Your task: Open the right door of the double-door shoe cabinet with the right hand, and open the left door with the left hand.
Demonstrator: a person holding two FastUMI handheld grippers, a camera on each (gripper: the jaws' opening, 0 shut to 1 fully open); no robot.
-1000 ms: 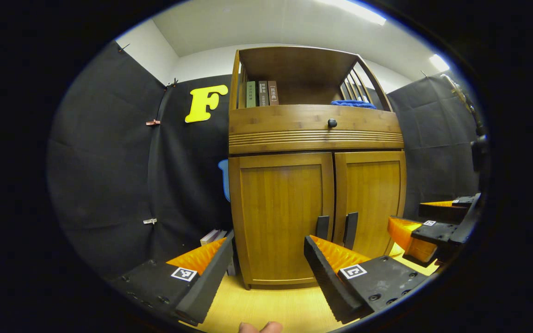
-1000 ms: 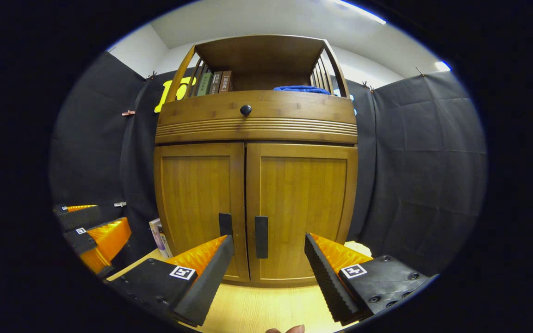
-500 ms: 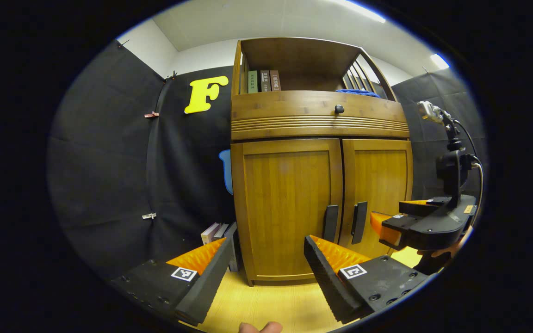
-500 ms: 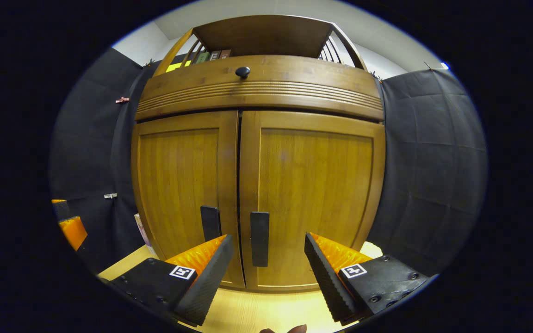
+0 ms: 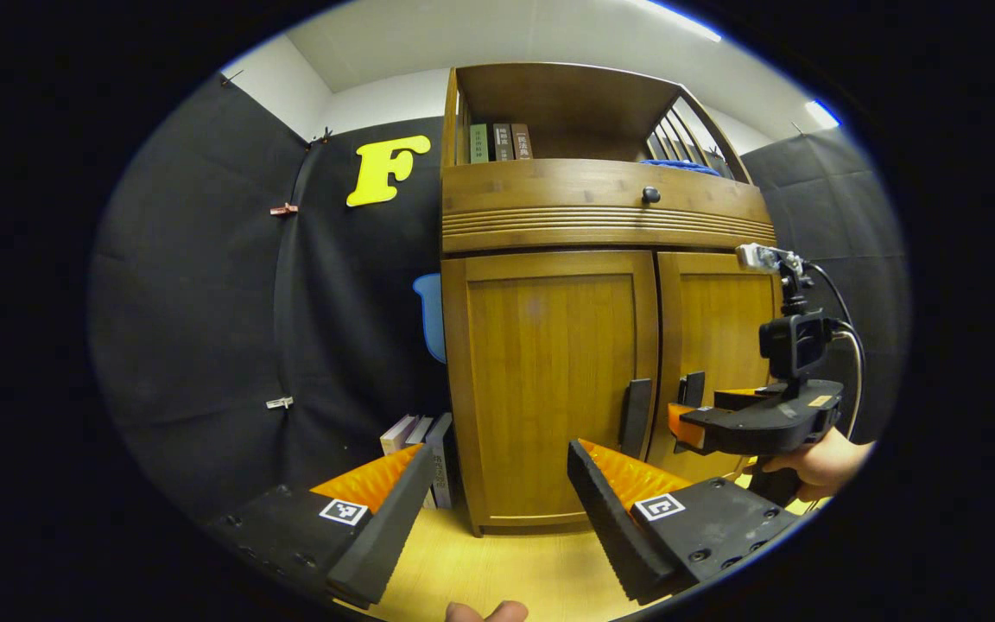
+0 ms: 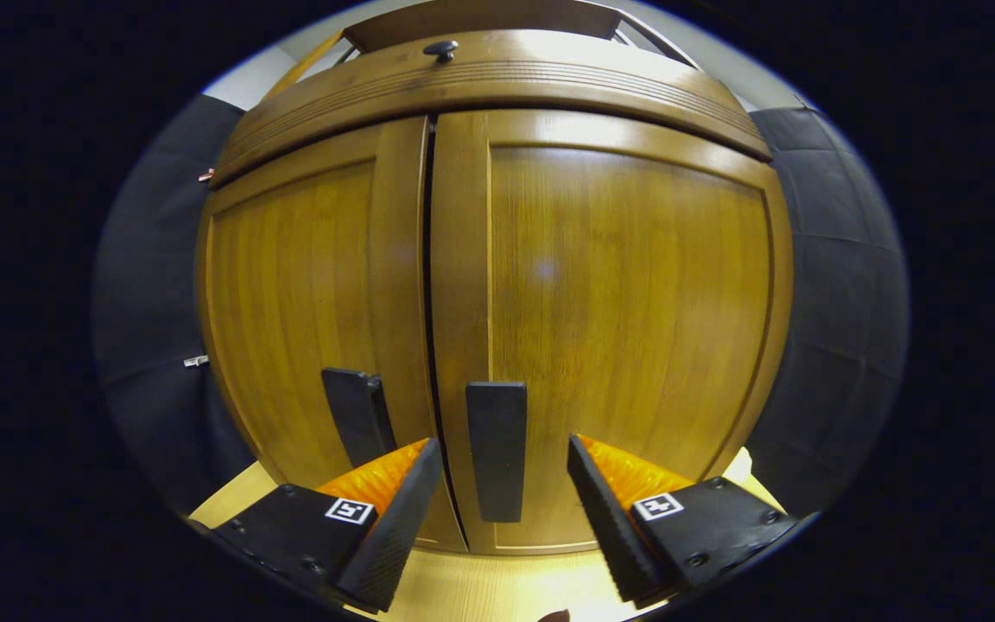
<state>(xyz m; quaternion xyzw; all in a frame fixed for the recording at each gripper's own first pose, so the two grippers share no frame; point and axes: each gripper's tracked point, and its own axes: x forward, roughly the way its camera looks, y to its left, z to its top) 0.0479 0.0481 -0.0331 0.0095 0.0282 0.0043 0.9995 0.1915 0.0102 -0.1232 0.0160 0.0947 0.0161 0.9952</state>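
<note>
Right gripper (image 6: 502, 484) is spread wide with its two fingers sitting either side of the right door's handle (image 6: 497, 449), not touching it as far as I can see, so nothing is grabbed. The right door (image 6: 627, 328) and left door (image 6: 307, 302) of the shoe cabinet (image 5: 601, 216) are both closed, just a thin dark seam between them. From the left gripper view you can see the right gripper (image 5: 687, 423) out in front of the doors with a hand (image 5: 817, 458) holding it from the right side. Left gripper (image 5: 497, 492) is also wide open and grasping nothing, hanging back from the cabinet over the wooden surface (image 5: 497, 570), roughly lined up with the left door's lower part; the left handle (image 5: 635, 416) is off to its right. Compared to half a second ago, the right gripper has pushed in a lot closer, the doors look way bigger and the handle now sits between the fingers. The left one has barely moved.
</note>
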